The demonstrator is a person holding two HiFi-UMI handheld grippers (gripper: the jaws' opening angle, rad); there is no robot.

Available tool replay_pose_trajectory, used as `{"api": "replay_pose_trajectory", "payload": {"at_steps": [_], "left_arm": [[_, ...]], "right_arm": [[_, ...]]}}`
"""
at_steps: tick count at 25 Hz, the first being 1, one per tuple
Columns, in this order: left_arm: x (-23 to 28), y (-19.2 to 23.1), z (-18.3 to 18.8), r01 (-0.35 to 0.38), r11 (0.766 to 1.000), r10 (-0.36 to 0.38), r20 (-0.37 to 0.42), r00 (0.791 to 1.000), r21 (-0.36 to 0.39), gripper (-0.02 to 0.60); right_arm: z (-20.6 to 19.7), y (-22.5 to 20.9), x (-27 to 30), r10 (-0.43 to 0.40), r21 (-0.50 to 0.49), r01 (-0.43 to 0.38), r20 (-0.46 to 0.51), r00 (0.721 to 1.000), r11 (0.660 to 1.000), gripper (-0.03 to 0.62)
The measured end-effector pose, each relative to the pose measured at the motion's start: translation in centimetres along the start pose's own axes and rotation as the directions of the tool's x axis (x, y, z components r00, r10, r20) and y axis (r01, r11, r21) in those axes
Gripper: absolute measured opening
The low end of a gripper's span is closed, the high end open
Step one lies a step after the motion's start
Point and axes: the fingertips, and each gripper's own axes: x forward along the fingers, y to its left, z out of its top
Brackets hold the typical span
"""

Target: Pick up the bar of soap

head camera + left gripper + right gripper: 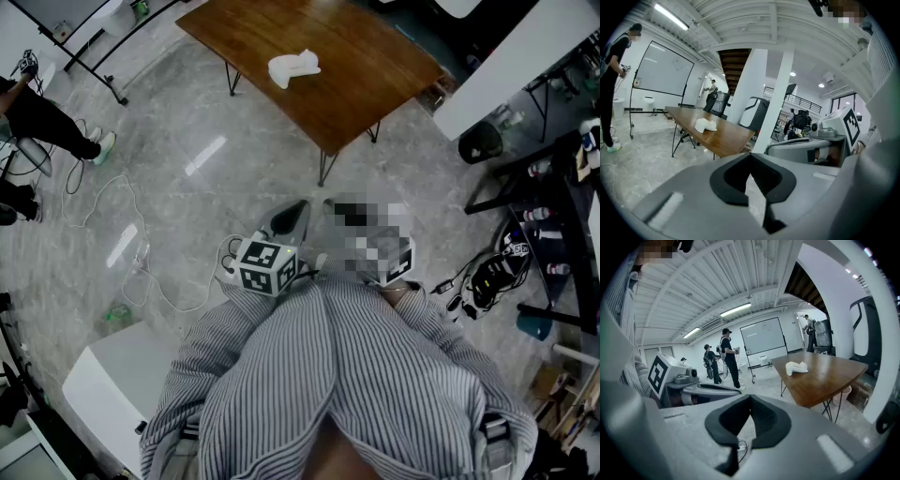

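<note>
Left gripper (751,155): jaws pressed together, tips meeting, nothing pinched between them. Right gripper (750,396): same, jaws closed tip to tip on nothing. Both were held close against the wearer's striped shirt (347,375), side by side, noses pointing out toward the table (375,75). From the head view the left gripper's marker cube (265,265) sat just below its grey nose; the right gripper was mostly under a mosaic patch there. Each gripper view caught the other gripper beside it. Ahead, across a stretch of grey marble floor (197,159), stood a brown wooden table on thin black legs, well apart from both grippers. The bar of soap (293,67) lay on its top, a white lumpy piece, alone on the wood and away from the near corner. White cables (141,267) trailed over the floor on the left. A whiteboard (761,336) on a rolling stand stood beyond the table, with 2 people (726,355) in dark clothes standing near it. A white box (112,380) sat on the floor at the wearer's left.
</note>
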Motion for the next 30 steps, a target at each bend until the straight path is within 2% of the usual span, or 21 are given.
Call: {"api": "replay_pose_trajectory", "payload": {"at_steps": [13,18,24,30], "left_arm": [[1.0,-0.3,-0.3,-0.017,0.999,0.017,-0.004,1.000,-0.035,0.002],[2.0,0.0,0.1,-0.041,0.998,0.041,0.005,0.999,-0.048,0.002],[3.3,-0.3,-0.7,-0.074,0.996,0.073,-0.023,0.997,-0.050,0.002],[4.7,0.4,-1.5,-0.095,0.993,0.093,-0.035,0.995,-0.076,0.002]], "right_arm": [[-0.4,-0.6,-0.4,0.012,-0.017,-0.012,-0.032,0.999,1.000,0.000],[-0.2,-1.9,-0.5,0.016,-0.020,-0.017,-0.033,0.999,1.000,0.000],[0.0,-3.4,-0.7,0.038,-0.011,-0.038,-0.011,0.999,0.999,0.000],[-1.3,-5.7,0.3,0.028,0.028,-0.027,-0.043,0.999,0.999,0.000]]}}
